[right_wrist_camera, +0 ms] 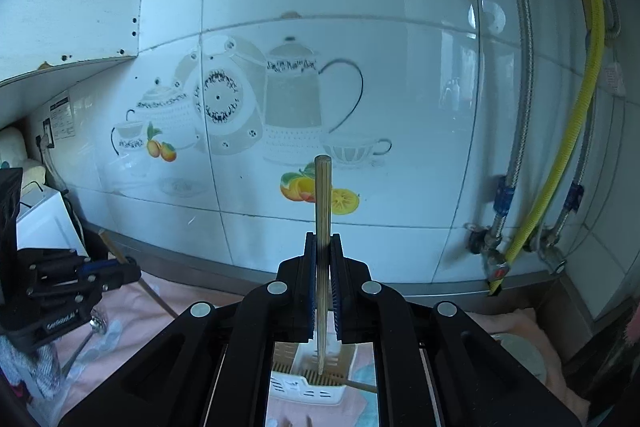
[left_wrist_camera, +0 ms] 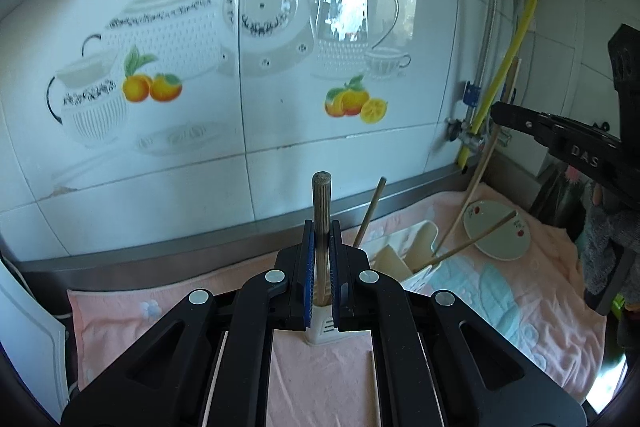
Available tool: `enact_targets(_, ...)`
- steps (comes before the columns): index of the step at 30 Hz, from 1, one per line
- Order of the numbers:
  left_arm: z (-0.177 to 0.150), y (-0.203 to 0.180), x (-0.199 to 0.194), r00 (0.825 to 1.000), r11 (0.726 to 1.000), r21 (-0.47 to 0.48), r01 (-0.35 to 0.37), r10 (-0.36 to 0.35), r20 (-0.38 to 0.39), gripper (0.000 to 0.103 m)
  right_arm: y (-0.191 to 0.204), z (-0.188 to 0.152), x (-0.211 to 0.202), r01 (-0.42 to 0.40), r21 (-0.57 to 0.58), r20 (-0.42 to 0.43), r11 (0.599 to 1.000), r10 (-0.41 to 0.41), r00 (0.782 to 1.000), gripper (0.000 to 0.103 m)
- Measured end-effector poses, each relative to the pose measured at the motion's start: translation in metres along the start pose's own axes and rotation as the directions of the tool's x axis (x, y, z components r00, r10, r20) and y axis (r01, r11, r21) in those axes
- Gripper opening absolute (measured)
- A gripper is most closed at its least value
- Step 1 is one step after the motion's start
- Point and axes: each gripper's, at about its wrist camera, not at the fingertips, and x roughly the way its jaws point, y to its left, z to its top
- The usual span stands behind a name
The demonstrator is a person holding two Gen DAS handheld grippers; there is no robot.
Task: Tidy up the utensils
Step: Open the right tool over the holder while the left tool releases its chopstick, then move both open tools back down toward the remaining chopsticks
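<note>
The white slotted utensil holder [left_wrist_camera: 404, 263] stands on a pink towel [left_wrist_camera: 540, 291] spread over the surface, near the tiled wall. From the left wrist view, 2 wooden chopsticks lean out of it: 1 [left_wrist_camera: 370, 213] tilts up toward the wall, the other [left_wrist_camera: 472, 237] slants low to the right, crossing in front of a small white dish [left_wrist_camera: 500, 241] with red fruit prints that lies on the towel just behind the holder. A longer pale stick [left_wrist_camera: 478, 179] rises from the holder's right side toward the pipes.

The left hand-held gripper [left_wrist_camera: 321, 267] is pressed together on a chopstick [left_wrist_camera: 321, 211], which stands upright between its blue pads with its blunt end well above the fingertips. Below it a white slotted piece shows through the gap; whether it belongs to the holder cannot be told.

The right hand-held gripper [right_wrist_camera: 322, 287] likewise pinches a chopstick [right_wrist_camera: 322, 211] upright. Its lower tip hangs over the holder [right_wrist_camera: 308, 375], seen from this view directly beneath; whether the tip touches inside is not clear. Another chopstick [right_wrist_camera: 360, 385] pokes out of the holder's right side.

A yellow hose [right_wrist_camera: 576, 139] and braided metal hoses [right_wrist_camera: 524, 99] run down the wall at right, beside tiles printed with teapots and oranges [right_wrist_camera: 304, 187].
</note>
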Motion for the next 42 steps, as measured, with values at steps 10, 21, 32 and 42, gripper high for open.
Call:
enact_targets(10, -0.01, 0.008, 0.012, 0.999, 1.0, -0.023, 0.01, -0.011, -0.038, 0.006, -0.003, -0.029, 0.034, 0.008, 0.017, -0.078, 1.0, -0.007, 0.997, 0.007)
enact_targets(21, -0.012, 0.004, 0.004, 1.0, 1.0, -0.004, 0.005, -0.005, -0.019, 0.008, -0.008, -0.038, 0.037, 0.021, 0.028, -0.101, 0.999, -0.018, 0.995, 0.009)
enact_targets(32, -0.023, 0.005, -0.045, 0.999, 1.0, -0.014, -0.008, 0.009, 0.05, 0.028, -0.009, -0.038, -0.021, 0.035, 0.01, -0.022, 0.999, -0.035, 0.999, 0.035)
enact_targets(42, -0.075, -0.007, -0.082, 0.998, 1.0, -0.016, 0.003, -0.002, 0.058, 0.046, 0.003, -0.083, -0.085, -0.008, -0.008, -0.015, 1.0, 0.008, 1.0, 0.046)
